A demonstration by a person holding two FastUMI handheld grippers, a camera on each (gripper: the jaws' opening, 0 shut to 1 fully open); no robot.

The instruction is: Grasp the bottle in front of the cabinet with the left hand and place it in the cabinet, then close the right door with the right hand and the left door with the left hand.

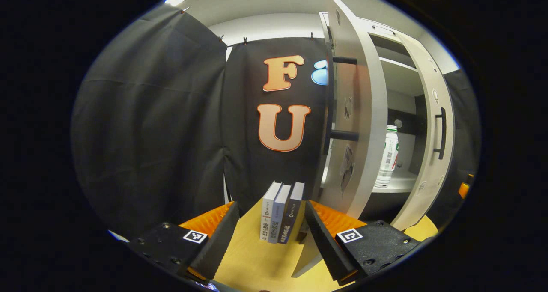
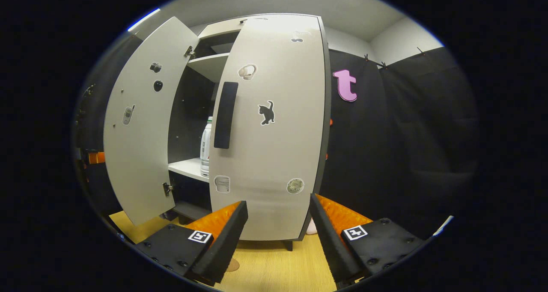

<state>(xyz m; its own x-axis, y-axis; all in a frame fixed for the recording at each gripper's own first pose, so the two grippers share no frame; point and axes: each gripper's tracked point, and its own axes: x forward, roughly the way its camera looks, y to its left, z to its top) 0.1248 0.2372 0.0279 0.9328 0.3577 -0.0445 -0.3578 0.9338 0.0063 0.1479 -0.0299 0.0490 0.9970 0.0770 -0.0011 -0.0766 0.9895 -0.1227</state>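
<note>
Fingers of left gripper spread, empty, aimed past books on surface. Right gripper likewise spread, facing right door, probably lined up to push it. Bottle upright on cabinet shelf; both doors ajar, left door wider.

Left tongs gape wide over the tabletop, three books upright beyond; bottle stands on the cabinet shelf, doors open.
</note>
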